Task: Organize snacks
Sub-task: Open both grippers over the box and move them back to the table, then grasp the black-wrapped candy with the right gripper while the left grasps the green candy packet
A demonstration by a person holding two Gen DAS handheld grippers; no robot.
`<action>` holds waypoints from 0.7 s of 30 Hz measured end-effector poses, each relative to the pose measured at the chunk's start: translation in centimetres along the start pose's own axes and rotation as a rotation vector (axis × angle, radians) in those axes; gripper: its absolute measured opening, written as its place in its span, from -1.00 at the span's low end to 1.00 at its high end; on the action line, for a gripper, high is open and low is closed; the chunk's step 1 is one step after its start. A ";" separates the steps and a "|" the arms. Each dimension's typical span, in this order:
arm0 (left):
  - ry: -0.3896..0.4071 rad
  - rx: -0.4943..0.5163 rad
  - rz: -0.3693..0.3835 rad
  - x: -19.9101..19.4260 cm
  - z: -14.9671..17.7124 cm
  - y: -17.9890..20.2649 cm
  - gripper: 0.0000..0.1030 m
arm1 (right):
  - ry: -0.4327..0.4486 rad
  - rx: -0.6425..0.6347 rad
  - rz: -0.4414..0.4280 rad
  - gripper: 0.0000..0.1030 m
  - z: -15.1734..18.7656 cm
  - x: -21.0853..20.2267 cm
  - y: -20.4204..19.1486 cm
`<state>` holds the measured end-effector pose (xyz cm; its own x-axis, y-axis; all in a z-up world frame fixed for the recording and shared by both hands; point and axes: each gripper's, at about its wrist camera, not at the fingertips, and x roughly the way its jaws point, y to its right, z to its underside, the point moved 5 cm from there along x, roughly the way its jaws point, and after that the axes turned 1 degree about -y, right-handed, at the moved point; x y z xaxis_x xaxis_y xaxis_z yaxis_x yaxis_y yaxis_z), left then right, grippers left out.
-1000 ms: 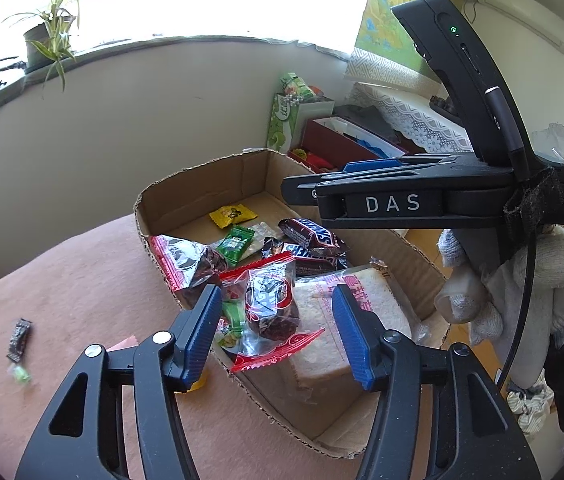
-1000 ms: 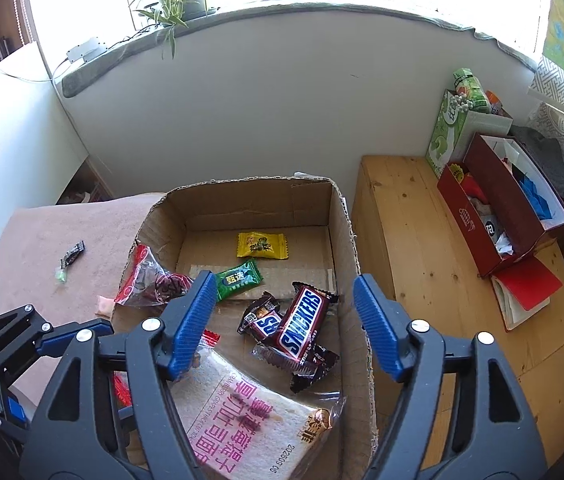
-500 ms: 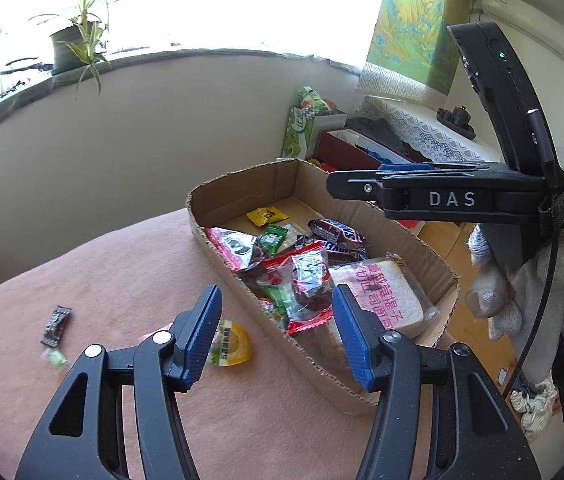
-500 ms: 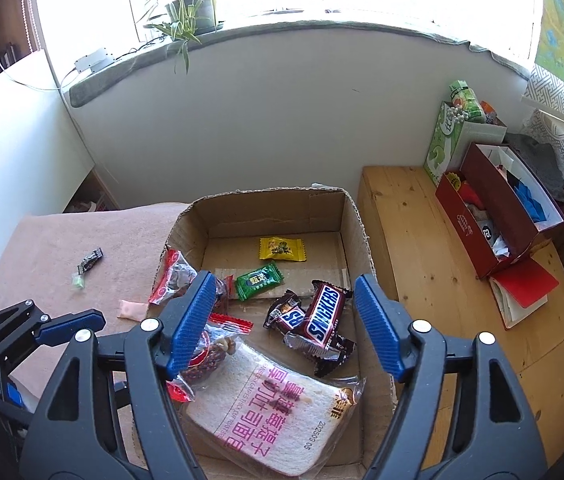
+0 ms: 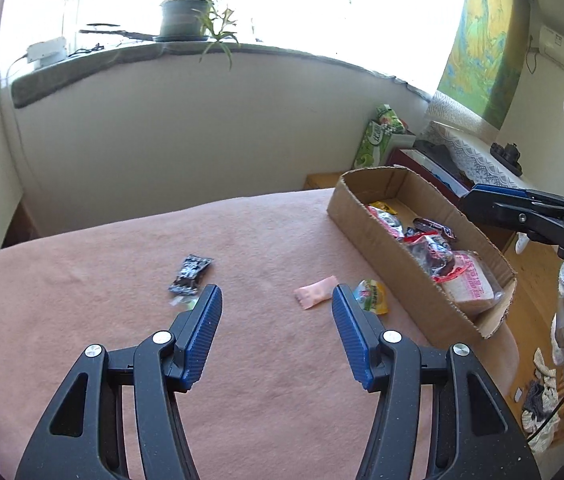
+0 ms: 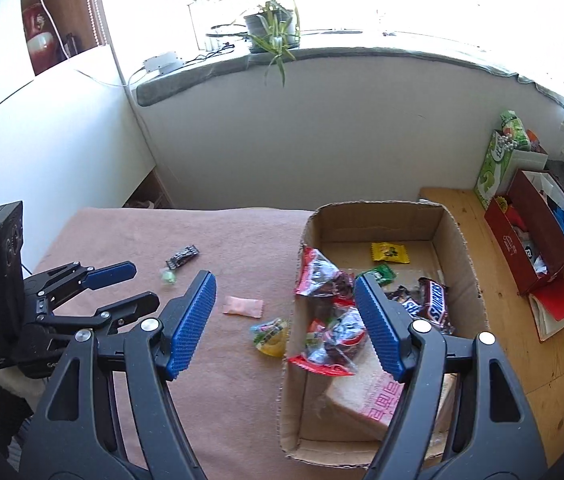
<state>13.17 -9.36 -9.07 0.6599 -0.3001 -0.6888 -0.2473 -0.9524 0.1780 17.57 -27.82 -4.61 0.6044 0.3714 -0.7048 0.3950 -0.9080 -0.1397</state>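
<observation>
Pink sachet [image 5: 316,297] just beyond open left tool [image 5: 277,305]

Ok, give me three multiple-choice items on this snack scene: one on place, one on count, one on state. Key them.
1. Where does the pink packet lie?
A. in the cardboard box
B. on the pink cloth
C. on the windowsill

2. How many snacks lie loose on the cloth outside the box?
A. one
B. four
C. seven

3. How do the left gripper jaws stand?
A. open, empty
B. shut on a packet
C. shut, empty

Key: 1 B, it rests on cloth left of the box; 2 B, dark packet, green candy, pink packet, yellow-green packet; 3 A, bare cloth shows between them.
</observation>
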 end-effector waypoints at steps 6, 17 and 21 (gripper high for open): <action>-0.016 -0.047 -0.032 0.2 1.7 -3.6 0.04 | -0.055 -0.051 -0.041 0.45 -1.3 3.0 -4.7; -0.075 -0.062 -0.005 3.6 2.4 -5.2 -0.29 | -0.273 0.049 -0.128 0.45 -2.7 14.6 -8.4; -0.088 -0.081 0.007 4.5 2.3 -5.8 -0.38 | -0.365 0.108 -0.153 0.26 -2.1 18.6 -8.9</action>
<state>15.96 -5.07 -14.80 0.5928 -0.3039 -0.7458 -0.1911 -0.9527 0.2363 26.76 -12.38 -14.98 0.2515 0.4280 -0.8681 0.3745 -0.8701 -0.3204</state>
